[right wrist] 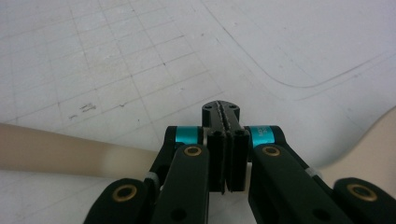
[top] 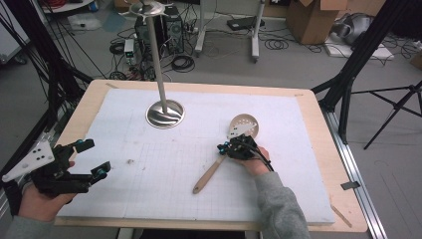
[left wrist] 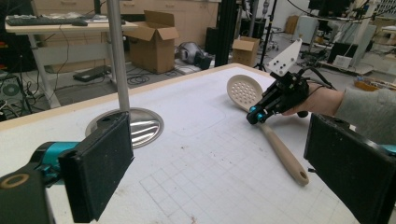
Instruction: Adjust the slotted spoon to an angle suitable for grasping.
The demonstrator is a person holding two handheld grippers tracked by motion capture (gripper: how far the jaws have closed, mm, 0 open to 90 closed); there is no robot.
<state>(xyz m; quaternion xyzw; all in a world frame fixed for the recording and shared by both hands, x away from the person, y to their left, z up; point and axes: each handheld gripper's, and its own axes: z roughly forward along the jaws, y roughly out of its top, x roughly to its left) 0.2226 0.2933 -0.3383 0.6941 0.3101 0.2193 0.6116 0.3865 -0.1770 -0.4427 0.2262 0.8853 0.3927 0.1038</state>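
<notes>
Slotted spoon [top: 234,144], worktop [top: 308,104] right: light, stiff, likely plastic; grip mid-handle. Right tool [top: 222,148] pressed together above handle; left tool [top: 94,159] apart.

Even, soft overhead light, faint shadows, mild glare on the metal base [top: 165,114], slightly grainy frames

Wooden table [top: 318,129], white gridded mat [top: 278,174] on it, beige slotted spoon [top: 226,149], metal stand base [top: 165,114]

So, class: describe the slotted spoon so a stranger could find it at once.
Start at the white gridded mat on the wooden table. Right of the metal stand, by the right hand-held gripper, lies the beige slotted spoon: the only utensil, with a round perforated bowl.
</notes>
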